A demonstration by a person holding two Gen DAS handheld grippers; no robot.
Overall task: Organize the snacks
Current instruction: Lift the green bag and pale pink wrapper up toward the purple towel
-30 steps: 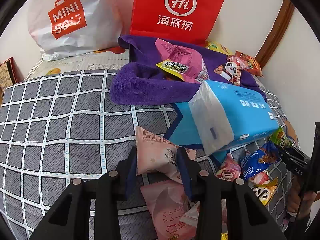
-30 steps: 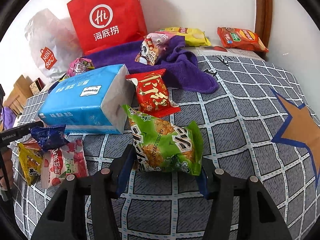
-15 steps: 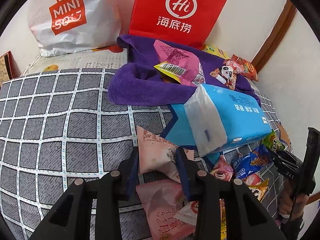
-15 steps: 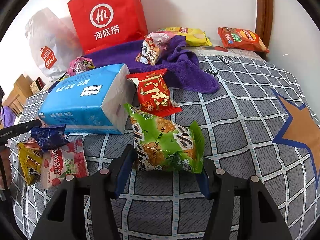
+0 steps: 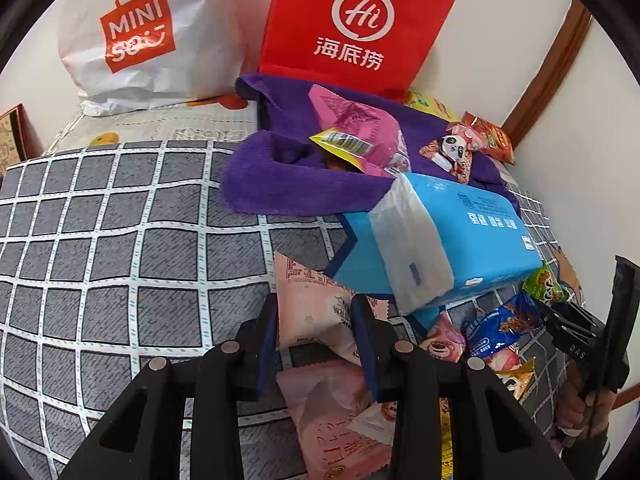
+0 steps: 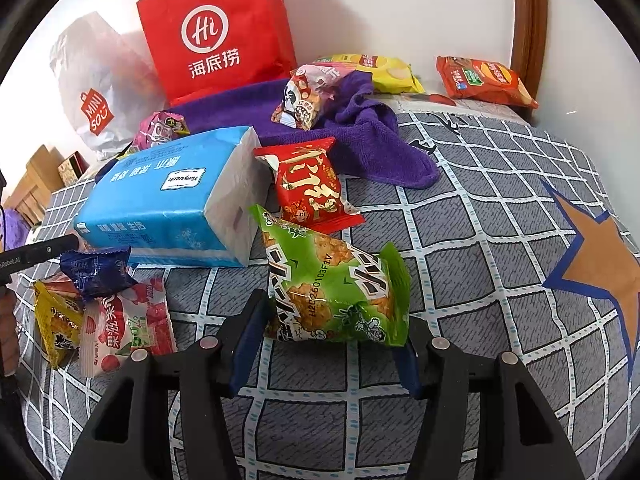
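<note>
Left wrist view: my left claw point(image 5: 316, 320) is pinching a pale pink snack packet point(image 5: 316, 312), pads pressed on both its sides, packet lifted just off the grid bedspread point(image 5: 120, 260). Landmark is the blue tissue pack point(image 5: 452, 236): the pinched packet sits just in front of its white end, near its left corner. A second pink packet point(image 5: 332, 412) lies flat on the bedspread below the claw. Behind the tissue pack: purple towel point(image 5: 280, 176) with a magenta snack bag point(image 5: 356, 136) and a panda-print packet point(image 5: 452, 148) on it; behind those a red paper bag point(image 5: 356, 28) and a white Miniso bag point(image 5: 136, 36) against the wall. Right of the tissue pack: small heap of packets, dark blue one point(image 5: 500, 324) on top. Right wrist view: my right claw point(image 6: 332, 336) is pinching a green snack bag point(image 6: 336, 288) by its lower edge, pads on both ends, bag tilted and raised above the bedspread. It sits just right of the tissue pack point(image 6: 168, 200), near its white end. A red snack packet point(image 6: 312, 184) leans right beside that same end, behind the green bag. Further behind, at the wall: yellow chip bag point(image 6: 376, 72) and orange chip bag point(image 6: 484, 80).
</note>
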